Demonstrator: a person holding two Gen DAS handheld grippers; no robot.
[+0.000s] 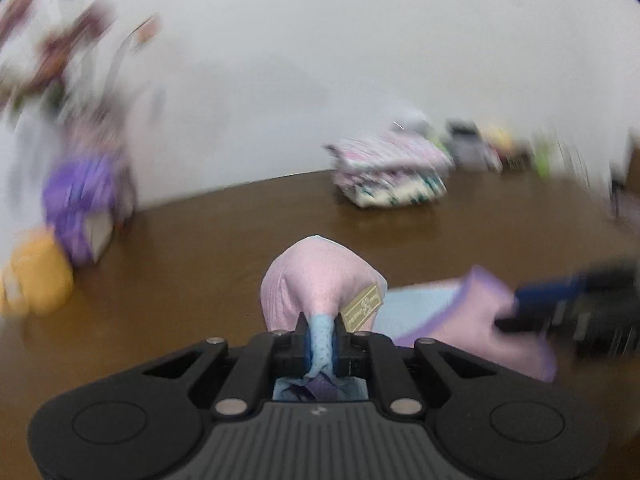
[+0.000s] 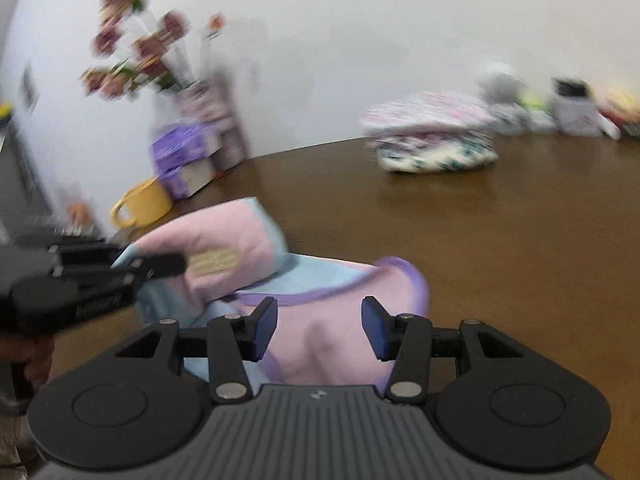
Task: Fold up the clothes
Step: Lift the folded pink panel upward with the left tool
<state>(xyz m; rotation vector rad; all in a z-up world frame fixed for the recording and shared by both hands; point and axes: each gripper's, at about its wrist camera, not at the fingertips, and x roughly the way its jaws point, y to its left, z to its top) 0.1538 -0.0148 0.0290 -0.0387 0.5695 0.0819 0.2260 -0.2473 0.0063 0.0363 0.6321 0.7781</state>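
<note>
Now pinching a raised fold of the pink garment (image 1: 320,280) in the left gripper (image 1: 321,340), jaws clamped, right gripper (image 2: 319,328) gaping wide over its hem, folded pile (image 2: 434,136) at two o'clock on the table (image 2: 500,240).

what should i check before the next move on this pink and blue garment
1. Left gripper shut on the pink and light blue garment with purple trim: ok, blue cloth sits pinched between its pads.
2. Right gripper ready to grasp: ok, jaws wide open over the pink cloth, holding nothing.
3. Gold label visible as a reference: ok, just beside the left grip.
4. Space on the brown wooden table for the fold: ok, bare wood to the right.
5. Yellow mug apart from the garment: cannot tell, it looks close and blurred.
6. Garment lying flat: not ok, one part is lifted and bunched.
</note>
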